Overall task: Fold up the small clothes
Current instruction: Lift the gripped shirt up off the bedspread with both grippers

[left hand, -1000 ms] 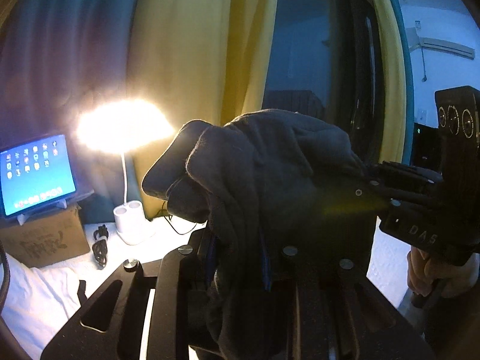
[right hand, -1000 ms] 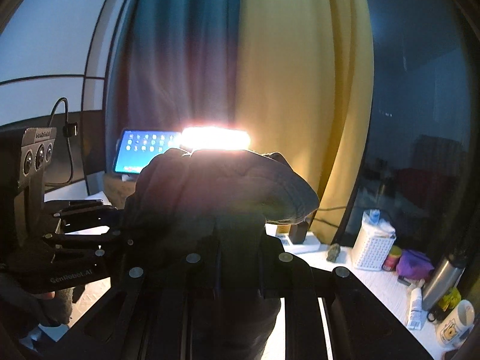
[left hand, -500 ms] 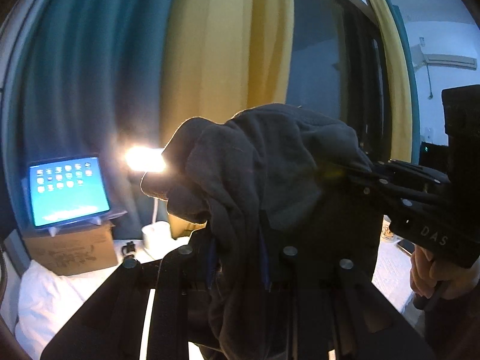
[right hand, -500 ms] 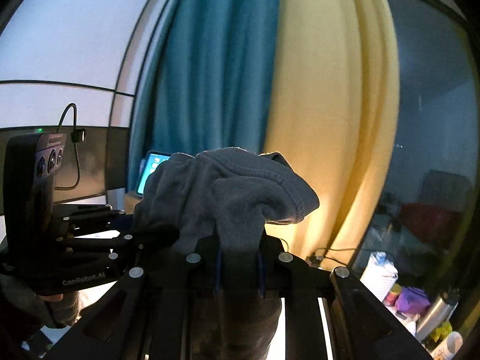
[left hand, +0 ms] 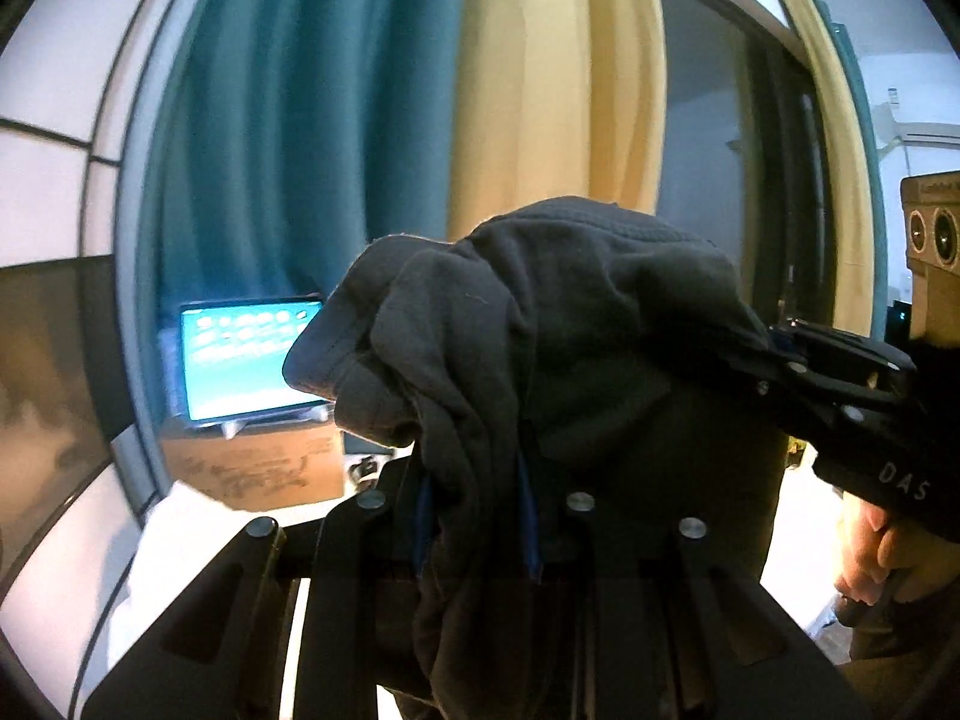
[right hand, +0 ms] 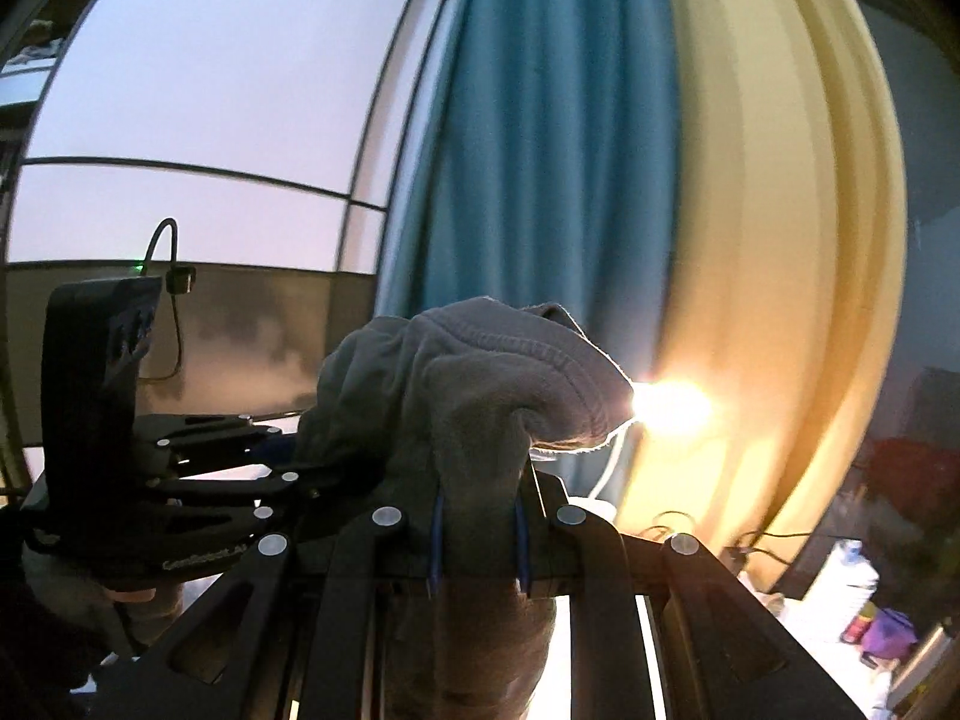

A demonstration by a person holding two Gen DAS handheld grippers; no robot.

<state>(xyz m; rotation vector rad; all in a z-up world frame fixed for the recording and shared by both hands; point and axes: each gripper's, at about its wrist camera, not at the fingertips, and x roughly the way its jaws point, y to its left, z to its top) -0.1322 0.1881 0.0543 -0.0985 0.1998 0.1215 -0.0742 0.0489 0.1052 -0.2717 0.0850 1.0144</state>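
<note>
Left gripper [left hand: 477, 531] clamped on dark grey garment [left hand: 558, 324], cloth bunched between fingers, draped over tips. Right gripper [right hand: 480, 546] likewise pinching same garment, other edge.

Grey garment [left hand: 564, 360] bunched over both jaw sets blocks the centre view; left of garment, open air up to teal curtain [left hand: 312, 138], with tablet [left hand: 246, 360] on cardboard box [left hand: 264, 474] below; right gripper [left hand: 774, 360] crowds garment's right side.
</note>
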